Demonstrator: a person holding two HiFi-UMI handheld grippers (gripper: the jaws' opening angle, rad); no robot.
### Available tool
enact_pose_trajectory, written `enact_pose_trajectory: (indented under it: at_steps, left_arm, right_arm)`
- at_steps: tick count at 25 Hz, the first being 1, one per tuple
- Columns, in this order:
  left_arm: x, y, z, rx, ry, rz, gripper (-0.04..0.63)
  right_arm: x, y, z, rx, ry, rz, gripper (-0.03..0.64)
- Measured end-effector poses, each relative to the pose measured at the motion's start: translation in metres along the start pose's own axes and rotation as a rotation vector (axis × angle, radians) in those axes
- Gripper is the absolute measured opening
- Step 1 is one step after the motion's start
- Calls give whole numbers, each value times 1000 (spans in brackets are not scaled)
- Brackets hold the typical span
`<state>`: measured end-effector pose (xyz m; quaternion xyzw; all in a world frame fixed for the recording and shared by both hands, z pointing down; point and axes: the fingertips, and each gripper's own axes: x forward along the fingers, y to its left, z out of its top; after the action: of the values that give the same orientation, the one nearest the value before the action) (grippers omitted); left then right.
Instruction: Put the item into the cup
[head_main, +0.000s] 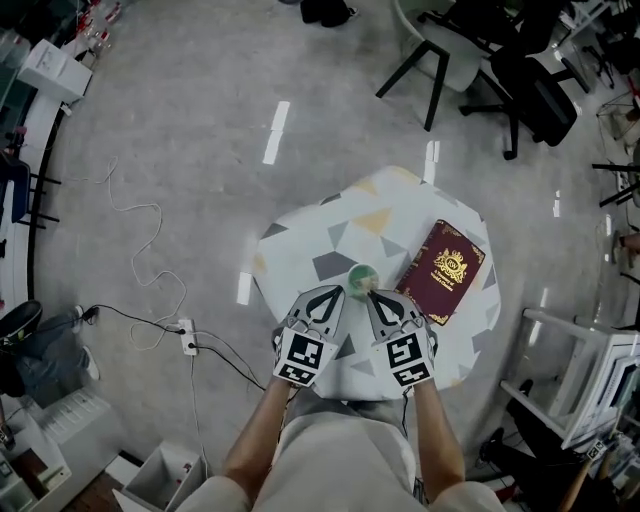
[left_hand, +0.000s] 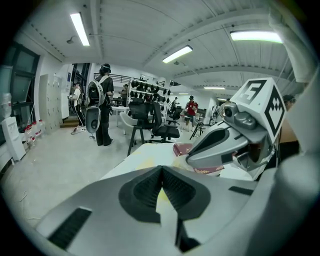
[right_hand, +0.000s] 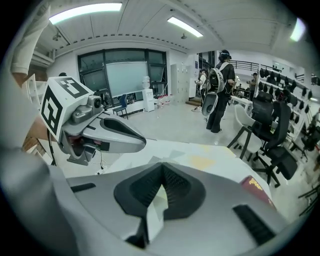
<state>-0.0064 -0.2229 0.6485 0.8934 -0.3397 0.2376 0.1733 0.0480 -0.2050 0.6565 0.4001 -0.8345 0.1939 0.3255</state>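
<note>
A small green cup (head_main: 362, 275) stands near the middle of a small table (head_main: 300, 240) covered in a grey and yellow triangle pattern. Right of it lies a maroon booklet (head_main: 445, 270) with a gold crest. My left gripper (head_main: 333, 293) and right gripper (head_main: 373, 296) hover side by side over the table's near half, their tips just short of the cup. Both are shut with nothing between the jaws. In the left gripper view the left gripper (left_hand: 161, 169) sees the right one (left_hand: 235, 135) and the booklet (left_hand: 184, 148). The cup is hidden in both gripper views.
Black office chairs (head_main: 520, 70) stand beyond the table. A power strip (head_main: 187, 338) with a white cable lies on the floor at left. A white rack (head_main: 590, 390) stands at right. People (right_hand: 220, 90) stand far back in the room.
</note>
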Motion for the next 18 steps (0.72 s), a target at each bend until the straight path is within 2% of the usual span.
enact_pose_trajectory:
  at_steps: [9, 18]
  left_arm:
    - [0, 6, -6, -29, 7, 44, 11]
    - [7, 2, -6, -32, 9, 42, 12]
  right_arm:
    - [18, -1, -11, -25, 53, 42, 5]
    - [31, 0, -17, -49, 96, 76, 5]
